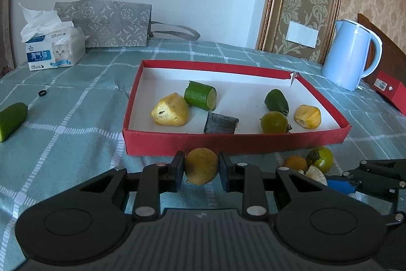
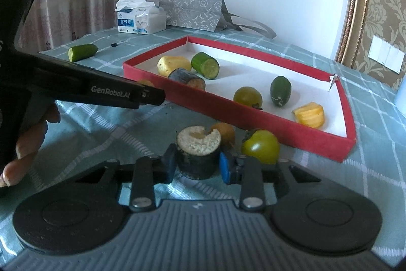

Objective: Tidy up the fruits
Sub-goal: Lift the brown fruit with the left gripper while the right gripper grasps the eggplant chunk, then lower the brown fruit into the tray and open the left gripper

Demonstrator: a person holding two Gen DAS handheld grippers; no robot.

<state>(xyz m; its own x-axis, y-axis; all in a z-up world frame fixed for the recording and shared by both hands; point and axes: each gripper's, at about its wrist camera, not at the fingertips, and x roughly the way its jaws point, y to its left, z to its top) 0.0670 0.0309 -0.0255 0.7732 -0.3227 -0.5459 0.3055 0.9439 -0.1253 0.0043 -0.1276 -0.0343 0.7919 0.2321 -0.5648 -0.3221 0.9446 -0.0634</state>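
Red-walled and white inside, the shallow box (image 1: 236,141) on the checked bench (image 1: 76,118) already holds six pieces: two cucumber sections, two yellow pieces, a green tomato (image 1: 274,121) and a dark-skinned chunk (image 1: 220,123). Left gripper (image 1: 201,170) is clamped on a round yellow fruit (image 1: 201,165) just in front of the box's near wall; right gripper (image 2: 198,164) is closed on a dark-skinned stub (image 2: 198,151) with a pale cut face. Still on the bench are a small orange fruit (image 2: 224,131) and a second green tomato (image 2: 261,146) beside the stub, and a cucumber half (image 2: 82,52) well apart at the far side. Judged from this, the sorting is past halfway. Legible writing: "GenRobot.AI" on the left gripper's body; the tissue pack (image 2: 140,22) carries blue print and a cat picture, too small to read.
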